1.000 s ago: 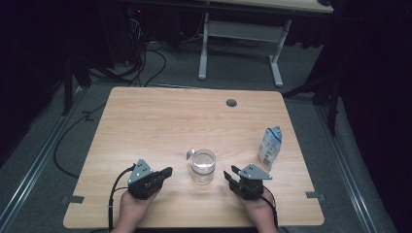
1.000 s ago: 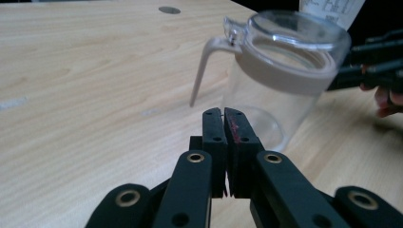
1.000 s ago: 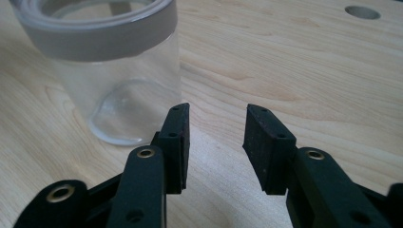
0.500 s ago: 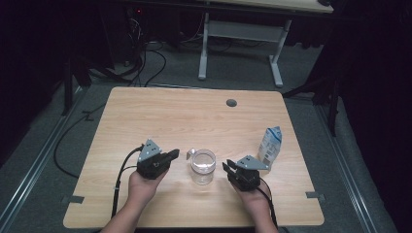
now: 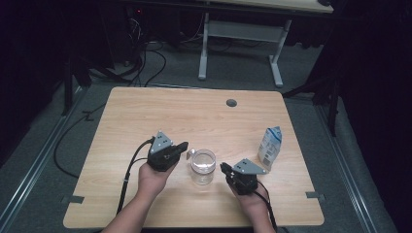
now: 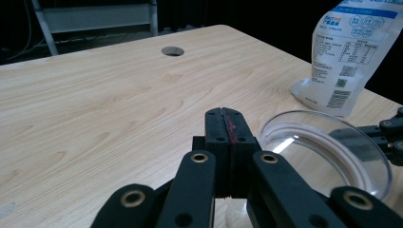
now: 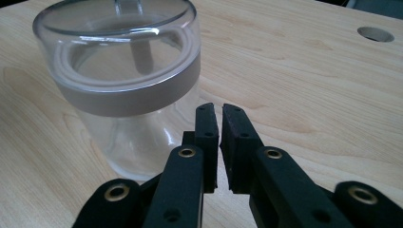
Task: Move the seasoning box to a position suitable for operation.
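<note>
A pale wood table (image 5: 160, 111) stands on grey floor (image 5: 43, 145) in a dark room. The jar (image 5: 202, 166) sits lower centre, between the left hand-held gripper (image 5: 180, 148), pressed together, and the right hand-held gripper (image 5: 224, 168), just closing, nearly together on nothing.

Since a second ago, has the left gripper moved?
Yes. The left gripper has moved up the table and rightward, closing in on the glass jar, which stayed put.
</note>
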{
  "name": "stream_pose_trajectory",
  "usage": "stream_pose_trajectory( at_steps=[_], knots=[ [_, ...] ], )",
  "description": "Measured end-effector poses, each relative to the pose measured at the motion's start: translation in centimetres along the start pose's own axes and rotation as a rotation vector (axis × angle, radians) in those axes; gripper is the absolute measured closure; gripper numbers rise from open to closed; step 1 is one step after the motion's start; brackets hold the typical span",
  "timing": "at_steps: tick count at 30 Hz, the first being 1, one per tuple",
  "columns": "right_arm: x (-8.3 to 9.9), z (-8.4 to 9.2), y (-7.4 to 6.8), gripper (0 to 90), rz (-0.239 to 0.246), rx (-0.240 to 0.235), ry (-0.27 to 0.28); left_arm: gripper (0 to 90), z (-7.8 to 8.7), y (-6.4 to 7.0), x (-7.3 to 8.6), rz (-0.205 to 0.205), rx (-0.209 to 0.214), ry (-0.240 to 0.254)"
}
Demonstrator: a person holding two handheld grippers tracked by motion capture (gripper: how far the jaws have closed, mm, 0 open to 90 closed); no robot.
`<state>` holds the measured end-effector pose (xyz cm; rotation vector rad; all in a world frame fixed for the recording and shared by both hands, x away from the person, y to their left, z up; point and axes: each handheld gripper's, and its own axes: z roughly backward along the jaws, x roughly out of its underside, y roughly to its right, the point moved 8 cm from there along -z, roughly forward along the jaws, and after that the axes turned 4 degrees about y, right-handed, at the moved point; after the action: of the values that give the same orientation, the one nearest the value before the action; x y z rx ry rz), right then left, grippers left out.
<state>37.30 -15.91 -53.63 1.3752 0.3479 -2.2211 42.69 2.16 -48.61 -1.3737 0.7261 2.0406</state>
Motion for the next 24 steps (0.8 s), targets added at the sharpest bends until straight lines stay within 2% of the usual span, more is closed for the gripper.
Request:
stream_pose_trajectory(
  at_steps=[10, 24],
  knots=[
    [0.1, 0.2, -0.2, 89.2, 0.016, -0.019, 0.002, 90.0, -0.9, 0.7, -0.1, -0.023, 0.001, -0.002],
    [-0.3, 0.6, -0.4, 90.0, -0.021, -0.035, 0.014, 90.0, -1.4, 0.7, 0.2, -0.034, -0.009, -0.012]
  ],
)
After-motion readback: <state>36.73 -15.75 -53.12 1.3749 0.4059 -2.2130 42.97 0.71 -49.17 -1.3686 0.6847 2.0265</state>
